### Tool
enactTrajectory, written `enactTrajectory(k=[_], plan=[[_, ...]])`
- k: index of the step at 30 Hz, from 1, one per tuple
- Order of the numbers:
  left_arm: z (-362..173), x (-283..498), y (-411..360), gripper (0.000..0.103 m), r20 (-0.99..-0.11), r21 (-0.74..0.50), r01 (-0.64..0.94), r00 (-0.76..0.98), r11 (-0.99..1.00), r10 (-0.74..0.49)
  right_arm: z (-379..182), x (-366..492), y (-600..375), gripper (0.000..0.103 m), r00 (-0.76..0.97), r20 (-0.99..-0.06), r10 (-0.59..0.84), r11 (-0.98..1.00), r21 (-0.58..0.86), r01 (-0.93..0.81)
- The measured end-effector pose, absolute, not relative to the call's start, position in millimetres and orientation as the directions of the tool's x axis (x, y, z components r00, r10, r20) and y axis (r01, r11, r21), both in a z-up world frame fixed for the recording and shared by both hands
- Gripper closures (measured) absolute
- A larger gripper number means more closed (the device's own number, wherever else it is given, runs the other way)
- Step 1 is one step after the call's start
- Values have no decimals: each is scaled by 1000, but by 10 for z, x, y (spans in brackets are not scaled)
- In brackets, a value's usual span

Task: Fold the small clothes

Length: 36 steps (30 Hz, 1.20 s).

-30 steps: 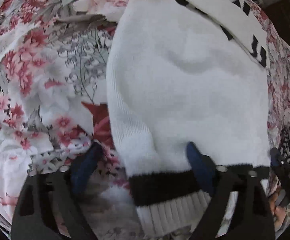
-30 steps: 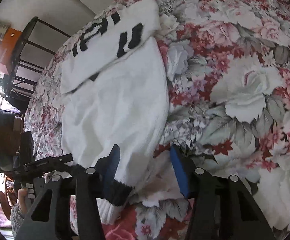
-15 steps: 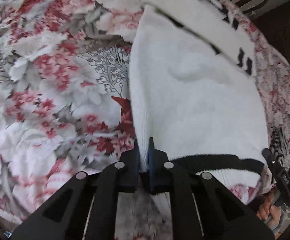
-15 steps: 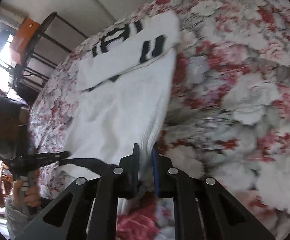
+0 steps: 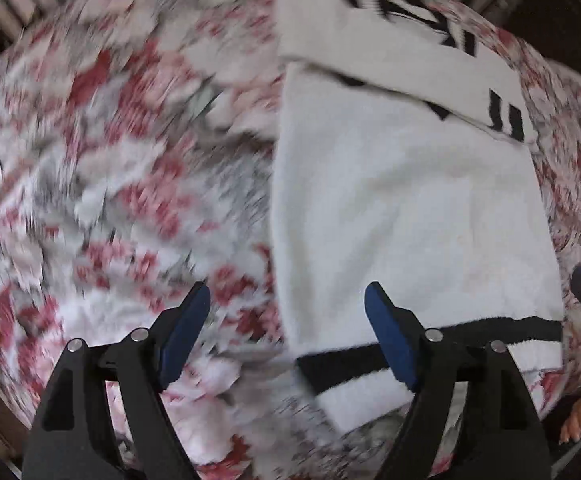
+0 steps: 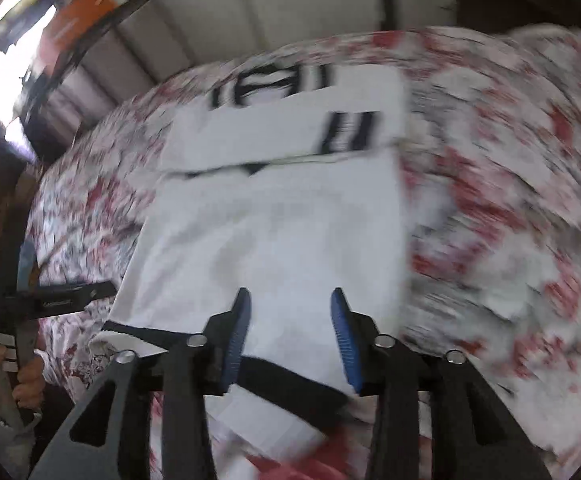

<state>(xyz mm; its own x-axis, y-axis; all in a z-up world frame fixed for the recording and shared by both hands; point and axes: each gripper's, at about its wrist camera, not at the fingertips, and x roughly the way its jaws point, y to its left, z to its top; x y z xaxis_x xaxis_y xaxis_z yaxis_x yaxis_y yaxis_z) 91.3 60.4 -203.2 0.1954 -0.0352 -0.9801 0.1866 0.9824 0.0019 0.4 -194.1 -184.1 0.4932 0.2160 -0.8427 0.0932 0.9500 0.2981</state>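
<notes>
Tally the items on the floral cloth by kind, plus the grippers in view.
White sock with a black cuff band: 1
White sock with black lettering, lying across the first sock's far end: 1
Grippers, both open above the socks, left gripper and right gripper: 2
Total: 4

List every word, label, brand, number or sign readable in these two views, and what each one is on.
None can be read.
Folded white sock: bold black marks, perhaps lettering, too blurred and cropped to make out.
White sock with the black band: plain, no text.
Floral cloth: pattern only.
Orange object in the background: too blurred to tell.
</notes>
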Motion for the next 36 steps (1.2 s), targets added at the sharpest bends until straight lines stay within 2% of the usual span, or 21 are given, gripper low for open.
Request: enactTrajectory(k=[2,3,4,5,6,7,10,14,15,16,18,19,22,25,30,36], plan=[[-2105,916,297,23,-978,64,257,209,964,9,-1937,183,-1722,55,459,-858,231,956,289,59],[-2178,935,220,15,-975,119,289,214,950,57,-1985,249,-1641,51,439,-870,222,960,273,56],[-2305,931,114,9,-967,205,325,216,923,139,-2075,289,-1571,42,411,-890,199,968,243,58],[-2492,926,29,9,-949,298,359,210,885,235,-2267,354,-1484,37,333,-928,168,980,194,48],[-2616,902,11,7,-942,327,375,197,867,270,-2477,372,-1421,29,247,-956,160,985,170,21],[-2719,891,17,6,-942,329,375,186,867,278,-2615,360,-1360,28,224,-965,133,991,134,-11],[-2653,899,62,5,-948,311,363,181,878,261,-2461,335,-1385,29,249,-958,139,990,140,-14],[-2304,879,132,5,-981,141,342,172,929,85,-2117,154,-1636,26,345,-922,178,976,209,55],[-2271,871,134,5,-981,132,347,178,929,73,-2085,118,-1694,20,355,-919,173,976,209,66],[-2283,875,118,5,-981,140,353,179,925,80,-2120,100,-1747,13,345,-923,170,974,210,81],[-2518,906,68,4,-981,184,365,118,913,151,-2354,87,-1749,10,268,-947,175,975,204,83],[-2665,922,94,4,-986,166,347,63,923,153,-2428,69,-1686,9,261,-954,148,984,169,59],[-2653,980,173,4,-994,111,300,19,948,110,-2360,77,-1591,8,280,-955,98,994,107,18],[-2495,931,247,5,-997,79,286,46,955,69,-2118,52,-1822,8,358,-916,179,970,225,90],[-1988,724,348,5,-975,94,317,222,944,23,-1838,-42,-2371,8,484,-829,280,875,427,226],[-1747,746,510,5,-951,85,266,308,960,-1,-1891,-184,-2554,8,508,-821,261,839,454,301]])
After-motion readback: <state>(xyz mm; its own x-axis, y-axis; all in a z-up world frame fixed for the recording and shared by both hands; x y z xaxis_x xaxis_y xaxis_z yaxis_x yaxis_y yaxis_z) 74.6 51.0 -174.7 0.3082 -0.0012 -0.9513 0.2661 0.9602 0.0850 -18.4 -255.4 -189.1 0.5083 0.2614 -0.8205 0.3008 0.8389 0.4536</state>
